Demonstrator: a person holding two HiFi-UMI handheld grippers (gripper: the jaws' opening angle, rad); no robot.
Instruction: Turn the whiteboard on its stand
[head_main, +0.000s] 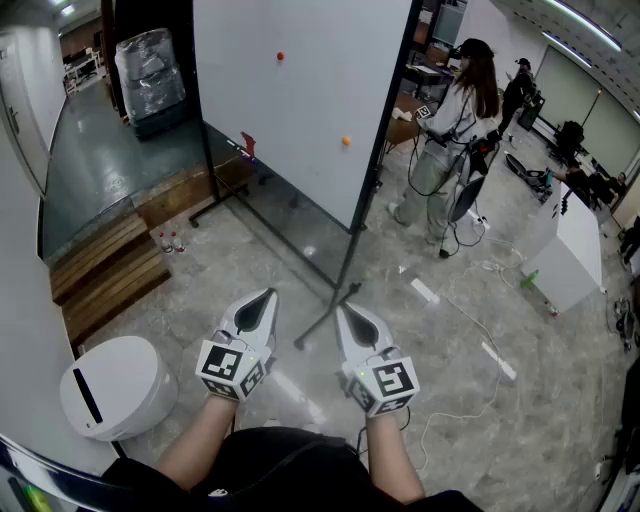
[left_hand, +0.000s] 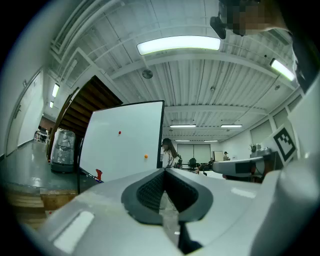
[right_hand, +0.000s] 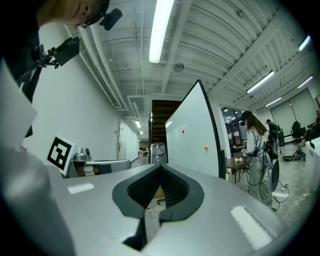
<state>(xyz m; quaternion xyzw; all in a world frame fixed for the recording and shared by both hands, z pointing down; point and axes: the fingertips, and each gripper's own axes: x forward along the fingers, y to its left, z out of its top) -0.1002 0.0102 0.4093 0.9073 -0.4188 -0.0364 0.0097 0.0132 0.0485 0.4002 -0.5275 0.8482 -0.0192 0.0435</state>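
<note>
The whiteboard (head_main: 300, 100) stands upright on its black stand (head_main: 375, 190) ahead of both grippers and well apart from them, on the grey stone floor. In the head view its long axis runs from the near post, ahead and a little right, away toward the upper left, so the board shows its face at a slant, with a red magnet (head_main: 280, 56) and an orange magnet (head_main: 346, 141) on it. One foot of the stand (head_main: 322, 322) reaches back toward the person and ends between the two gripper tips.

The left gripper (head_main: 262, 297) has its jaws closed tip to tip with nothing between them. The right gripper (head_main: 345, 308) is likewise closed and empty. Both are held low, close to the body.

The near post lies slightly to the right, so the right gripper looks the nearer one to start the turn. Whether the board pivots in its frame is too small to tell.

A person (head_main: 455, 130) stands beyond the far side of the board.
</note>
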